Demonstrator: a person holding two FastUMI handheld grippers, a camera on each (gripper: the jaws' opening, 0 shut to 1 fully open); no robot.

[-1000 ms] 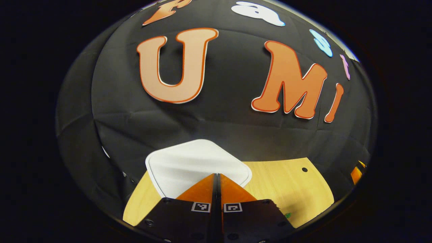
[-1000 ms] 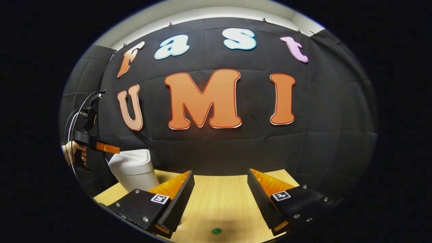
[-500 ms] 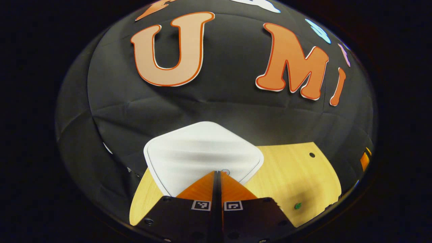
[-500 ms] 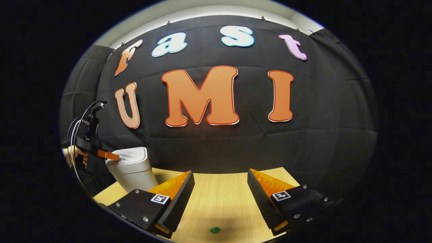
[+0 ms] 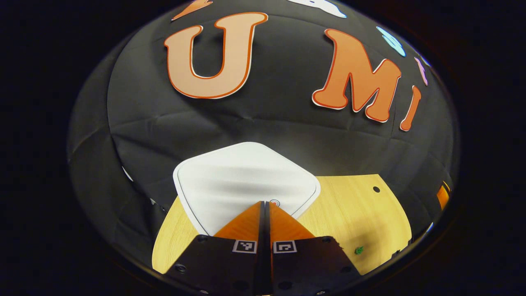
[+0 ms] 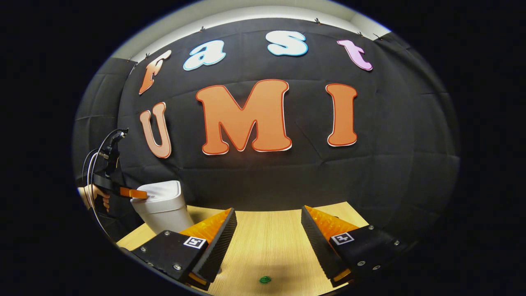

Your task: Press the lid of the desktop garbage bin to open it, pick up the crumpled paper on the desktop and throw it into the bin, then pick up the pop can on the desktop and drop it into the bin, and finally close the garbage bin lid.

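Note:
The white garbage bin (image 6: pixel 164 207) stands at the table's far left, its lid (image 5: pixel 242 181) flat and down. My left gripper (image 5: pixel 265 202) is shut with nothing held, and its joined tips rest on the lid's front edge beside a small round button (image 5: pixel 274 202). In the right gripper view the left gripper (image 6: pixel 139 194) touches the bin's top, held by a hand (image 6: pixel 95 194). My right gripper (image 6: pixel 267 216) hovers open over the table with nothing between its fingers.
The wooden table (image 6: pixel 267 242) carries a small green mark (image 6: pixel 265 280), also seen as the green mark (image 5: pixel 359 250) in the left gripper view. A dark hole (image 5: pixel 376 189) sits near the table's far right corner. Black cloth wall rises close behind the bin.
The left gripper came down and forward until its shut tips reached the lid's front edge by the button. The lid is still down. The right gripper barely moved.

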